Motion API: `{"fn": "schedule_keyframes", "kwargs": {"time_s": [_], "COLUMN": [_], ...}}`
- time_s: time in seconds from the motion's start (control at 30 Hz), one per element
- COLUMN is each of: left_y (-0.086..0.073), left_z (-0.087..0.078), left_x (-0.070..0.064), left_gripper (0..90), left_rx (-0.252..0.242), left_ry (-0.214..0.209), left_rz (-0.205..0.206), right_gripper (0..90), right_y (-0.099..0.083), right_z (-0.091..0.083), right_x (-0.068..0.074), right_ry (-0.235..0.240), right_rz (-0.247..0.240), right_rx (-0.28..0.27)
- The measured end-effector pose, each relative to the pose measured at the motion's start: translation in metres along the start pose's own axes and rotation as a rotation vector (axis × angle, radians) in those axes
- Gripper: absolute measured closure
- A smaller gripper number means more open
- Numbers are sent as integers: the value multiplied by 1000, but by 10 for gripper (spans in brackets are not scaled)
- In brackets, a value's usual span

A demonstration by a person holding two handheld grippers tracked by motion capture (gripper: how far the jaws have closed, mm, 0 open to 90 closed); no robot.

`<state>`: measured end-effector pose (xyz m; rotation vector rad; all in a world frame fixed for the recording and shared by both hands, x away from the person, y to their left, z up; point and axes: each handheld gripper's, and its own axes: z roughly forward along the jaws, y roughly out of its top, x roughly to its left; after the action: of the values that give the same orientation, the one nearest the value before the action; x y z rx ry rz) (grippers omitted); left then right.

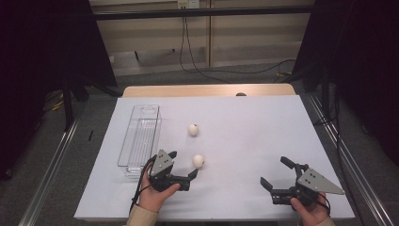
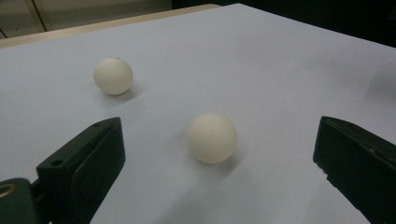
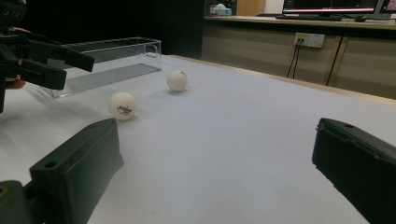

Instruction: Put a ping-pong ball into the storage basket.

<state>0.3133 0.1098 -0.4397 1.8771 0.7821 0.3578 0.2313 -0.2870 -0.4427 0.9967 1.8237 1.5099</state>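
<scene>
Two white balls lie on the white-covered table (image 1: 244,127). The near ball (image 1: 198,160) (image 2: 211,137) rests just ahead of my left gripper (image 1: 183,164), in line with the gap between its wide-apart jaws and touching neither. The far ball (image 1: 193,129) (image 2: 113,76) sits farther back, towards the tray. My right gripper (image 1: 274,172) (image 3: 215,135) is open at the front right with nothing between its jaws. In the right gripper view the near ball (image 3: 122,105) shows a printed logo, the far ball (image 3: 177,80) lies behind it, and the left gripper (image 3: 42,60) is at the left edge.
A clear, empty plastic tray (image 1: 141,136) (image 3: 112,58) stands lengthwise on the left of the table, just behind the left hand. The table's wooden far edge (image 1: 207,89) shows beyond the sheet. Metal rails run along both sides of the table.
</scene>
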Motion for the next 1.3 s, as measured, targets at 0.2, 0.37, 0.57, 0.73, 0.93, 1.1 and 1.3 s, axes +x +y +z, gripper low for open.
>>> {"fn": "schedule_keyframes", "kwargs": {"time_s": [0.2,0.37,0.57,0.73,0.93,1.1,1.3], "left_y": [0,1,1,2,2,2,3], "left_z": [3,6,7,9,12,14,17], "left_x": [-1,-2,-2,-2,-2,-1,-2], "left_gripper": [24,24,24,24,24,25,25], "left_rx": [9,9,17,24,35,40,50], "left_ry": [-3,-5,-6,-5,-7,-5,1], "left_rz": [1,-1,6,4,5,-2,0], "right_gripper": [6,6,6,6,6,6,6], "right_y": [0,0,0,0,0,0,0], "right_z": [0,0,0,0,0,-1,-1], "right_x": [0,0,0,0,0,0,0], "right_ry": [1,1,1,2,2,1,2], "right_rz": [2,3,0,-1,-1,1,1], "right_rx": [1,1,1,1,-2,-1,-1]}}
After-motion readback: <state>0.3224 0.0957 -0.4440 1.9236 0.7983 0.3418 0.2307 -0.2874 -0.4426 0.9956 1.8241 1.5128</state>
